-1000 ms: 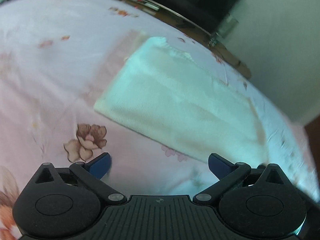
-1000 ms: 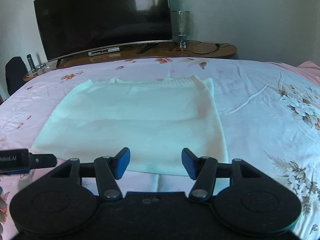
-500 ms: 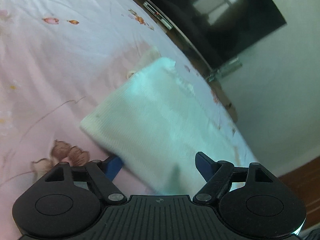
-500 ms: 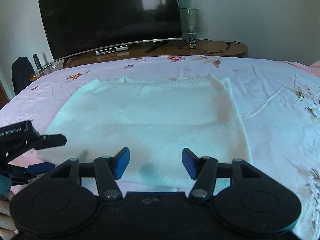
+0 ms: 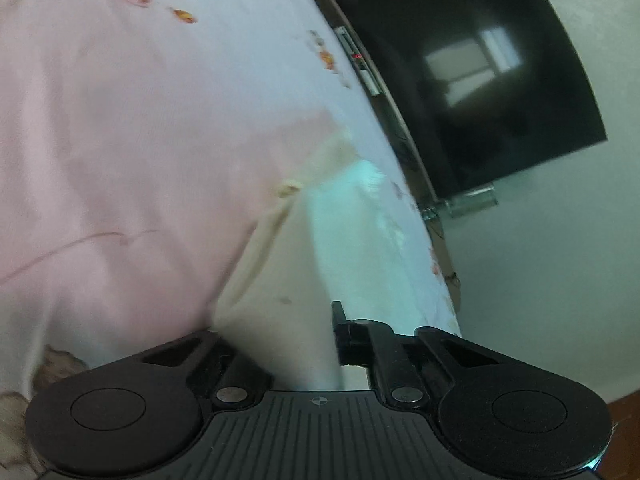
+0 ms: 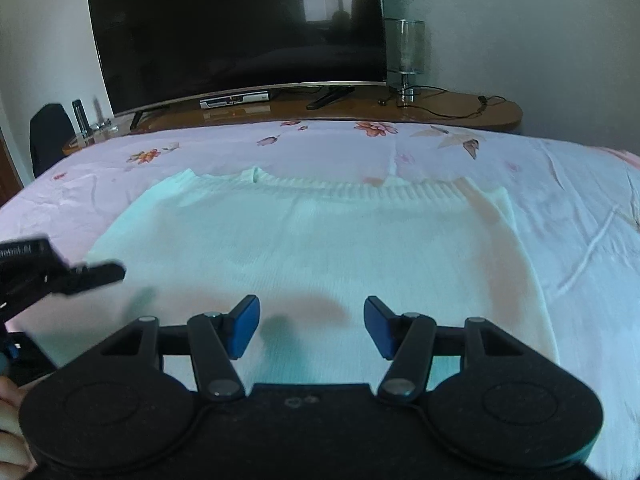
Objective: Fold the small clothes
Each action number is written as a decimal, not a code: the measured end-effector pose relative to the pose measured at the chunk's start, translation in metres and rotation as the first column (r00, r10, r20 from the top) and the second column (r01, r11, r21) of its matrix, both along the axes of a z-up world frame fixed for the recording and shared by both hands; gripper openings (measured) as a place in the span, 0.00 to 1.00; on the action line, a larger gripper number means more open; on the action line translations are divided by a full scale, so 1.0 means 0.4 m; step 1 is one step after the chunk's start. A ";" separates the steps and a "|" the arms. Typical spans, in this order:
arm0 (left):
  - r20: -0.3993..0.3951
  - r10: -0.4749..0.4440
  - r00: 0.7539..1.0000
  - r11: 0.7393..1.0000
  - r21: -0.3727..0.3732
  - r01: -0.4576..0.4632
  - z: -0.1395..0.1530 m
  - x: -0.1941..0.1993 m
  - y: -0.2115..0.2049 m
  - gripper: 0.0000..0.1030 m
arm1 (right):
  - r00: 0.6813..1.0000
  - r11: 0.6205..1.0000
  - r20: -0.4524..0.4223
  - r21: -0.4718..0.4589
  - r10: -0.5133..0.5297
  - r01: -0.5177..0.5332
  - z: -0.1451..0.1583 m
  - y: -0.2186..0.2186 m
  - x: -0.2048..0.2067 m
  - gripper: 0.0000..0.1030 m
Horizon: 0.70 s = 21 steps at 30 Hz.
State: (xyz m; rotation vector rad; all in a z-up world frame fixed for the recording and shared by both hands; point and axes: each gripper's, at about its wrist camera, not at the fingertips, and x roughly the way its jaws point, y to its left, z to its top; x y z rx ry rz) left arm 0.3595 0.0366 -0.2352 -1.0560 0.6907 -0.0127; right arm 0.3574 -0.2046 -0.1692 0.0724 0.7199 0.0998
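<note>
Now lying flat on floral bedsheet (image 6: 580, 216): pale ribbed knit sweater (image 6: 320, 240). Left gripper (image 5: 280, 344) pinching sweater's near left corner; right gripper (image 6: 311, 326) hovering, spread wide, over sweater's near edge.

The sweater (image 6: 320, 248) is a soft, matt white knit, ribbed along its far hem. It lies on a bed (image 6: 580, 208) covered in smooth, thin pink cloth printed with flowers. The right claw (image 6: 311, 326) is matt black plastic with blue rubbery pads (image 6: 244, 326). Behind, the television (image 6: 240, 28) has a glossy black screen, on a polished wooden bench (image 6: 460, 110) beside a clear glass lamp (image 6: 408, 56).
</note>
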 end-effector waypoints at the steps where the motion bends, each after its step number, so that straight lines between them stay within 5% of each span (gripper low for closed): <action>1: 0.007 -0.006 1.000 1.000 0.022 0.005 0.004 -0.002 -0.002 0.08 | 1.000 1.000 0.004 -0.012 -0.002 0.002 -0.002 0.004 0.009 0.48; 5: 0.040 -0.038 0.998 0.994 0.101 0.034 0.038 0.004 -0.022 0.07 | 1.000 0.999 -0.003 -0.047 0.006 -0.006 -0.016 0.016 0.038 0.45; 8: 0.082 -0.072 0.994 0.986 0.155 0.059 0.076 0.011 -0.035 0.07 | 0.995 0.974 -0.023 -0.205 0.093 -0.096 -0.055 0.066 0.036 0.49; 15: 0.155 -0.161 0.975 0.952 0.286 0.112 0.151 0.036 -0.068 0.07 | 0.995 0.972 -0.021 -0.213 0.094 -0.097 -0.053 0.067 0.032 0.48; 19: 0.209 -0.246 0.946 0.916 0.369 0.157 0.201 0.039 -0.091 0.07 | 0.999 0.996 0.039 -0.079 0.035 -0.032 -0.007 0.027 0.032 0.46; 21: 0.216 -0.282 0.935 0.904 0.387 0.183 0.224 0.051 -0.108 0.07 | 0.995 0.982 -0.038 -0.159 0.095 -0.100 -0.051 0.056 0.055 0.50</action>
